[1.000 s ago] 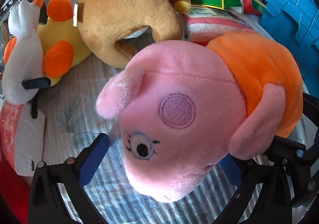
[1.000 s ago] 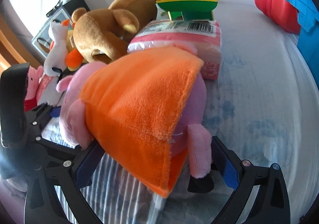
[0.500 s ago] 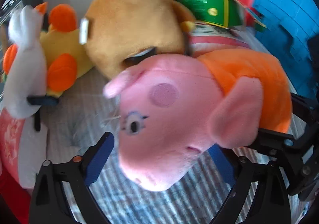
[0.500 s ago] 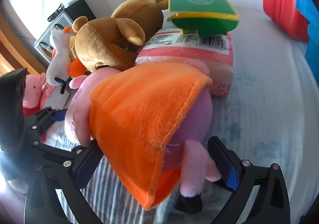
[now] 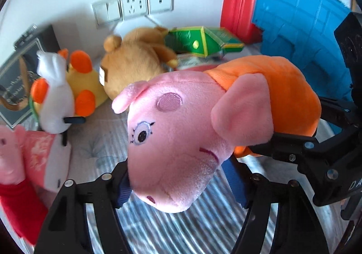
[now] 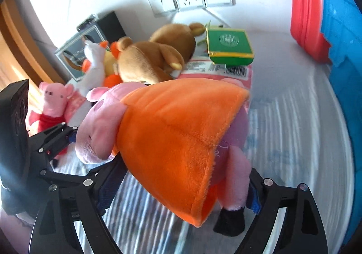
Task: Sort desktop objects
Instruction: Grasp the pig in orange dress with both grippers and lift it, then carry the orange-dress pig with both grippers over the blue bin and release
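We see the soft pink pig plush toy in an orange dress [image 5: 181, 136] lifted above the striped tabletop [image 5: 172, 229], lying sideways, its snout toward the left claw [image 5: 181, 186], legs toward the right claw [image 6: 178, 188].

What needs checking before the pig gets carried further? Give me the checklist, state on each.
1. Left gripper on the pig's snout: ok, pads against both sides.
2. Right gripper on the pig's body, under the orange dress: ok, pads pressed to dress and leg.
3. Pig clear of the cloth: ok, it looks lifted.
4. Clearance to the bear behind: ok, apart.
5. Blue crate as a drop spot: cannot tell, its inside is not visible.
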{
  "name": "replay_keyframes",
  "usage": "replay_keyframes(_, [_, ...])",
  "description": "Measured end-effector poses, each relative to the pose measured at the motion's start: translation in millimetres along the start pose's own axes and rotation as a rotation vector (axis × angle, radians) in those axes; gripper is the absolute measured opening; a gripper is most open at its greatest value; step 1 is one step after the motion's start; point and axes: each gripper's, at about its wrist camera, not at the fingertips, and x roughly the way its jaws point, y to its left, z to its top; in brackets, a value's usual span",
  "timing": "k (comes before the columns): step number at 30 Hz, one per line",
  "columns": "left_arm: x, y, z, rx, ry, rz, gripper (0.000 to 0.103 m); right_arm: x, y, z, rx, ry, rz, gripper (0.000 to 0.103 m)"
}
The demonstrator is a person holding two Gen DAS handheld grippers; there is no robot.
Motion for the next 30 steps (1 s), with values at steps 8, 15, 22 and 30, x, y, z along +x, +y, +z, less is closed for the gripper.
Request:
replay_keyframes(8, [-65,-48,11,0.041,-0.144,0.006,0.070,-110,17,-12,-0.018,-0.147,0.003,0.089])
replay_keyframes(15, [-147,-108,27,0.113,-0.315,-0.012,0.070,-228,26,-27,-0.048,-0.318,-0.058,0.090])
replay_keyframes(22, [-209,-200,56,0.232,-0.461,-0.075,0.070,-339,1,-47,-0.025,-0.468,-0.157,0.092])
replay_keyframes(30, [-221,-317,96,0.327,-0.493,-0.214,0.070,-435,-72,-72,0.047,-0.552,-0.303,0.093])
